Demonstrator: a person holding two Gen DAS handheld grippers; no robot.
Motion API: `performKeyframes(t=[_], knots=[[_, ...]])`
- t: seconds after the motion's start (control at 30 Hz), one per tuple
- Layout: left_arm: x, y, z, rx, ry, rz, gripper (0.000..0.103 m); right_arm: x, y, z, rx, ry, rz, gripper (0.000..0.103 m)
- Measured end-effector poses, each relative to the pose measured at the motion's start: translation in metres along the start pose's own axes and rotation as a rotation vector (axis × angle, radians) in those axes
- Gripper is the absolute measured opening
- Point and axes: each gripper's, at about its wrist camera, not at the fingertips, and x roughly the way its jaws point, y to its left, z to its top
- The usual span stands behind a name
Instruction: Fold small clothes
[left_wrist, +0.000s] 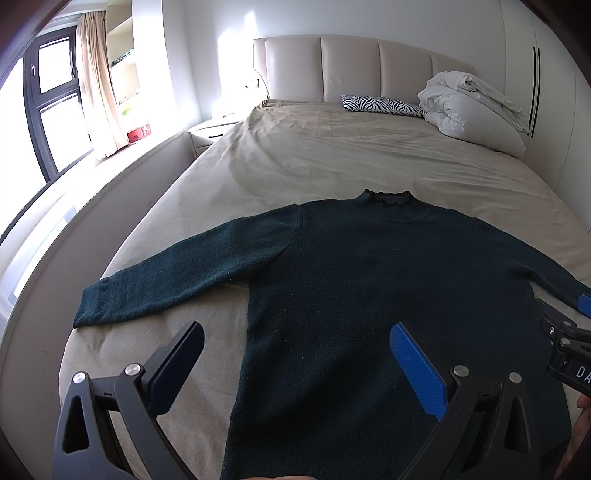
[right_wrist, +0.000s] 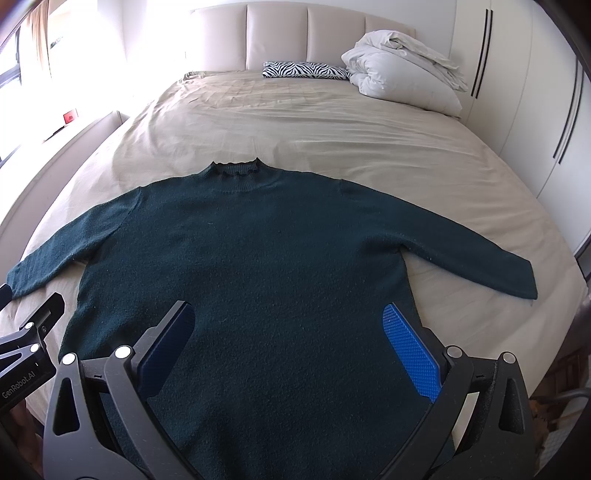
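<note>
Since sweater (right_wrist: 258, 258) lies flat on bed (right_wrist: 295, 122) (sleeves spread for folding), left gripper (left_wrist: 295, 365) and right gripper (right_wrist: 288, 343) hover near hem, jaws wide, empty.

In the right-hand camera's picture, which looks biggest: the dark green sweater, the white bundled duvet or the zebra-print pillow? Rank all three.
As they look in the right wrist view:
1. dark green sweater, by far the largest, though it also lies nearest the camera
2. white duvet
3. zebra-print pillow, the smallest, lying beside the duvet at the headboard
</note>
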Motion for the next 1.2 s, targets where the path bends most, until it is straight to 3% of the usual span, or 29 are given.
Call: performKeyframes(t=[1.2], knots=[[0.0003, 0.0004, 0.0002, -0.002, 0.003, -0.002, 0.103, 0.0021, 0.0012, -0.008, 0.002, 0.012, 0.0, 0.103]])
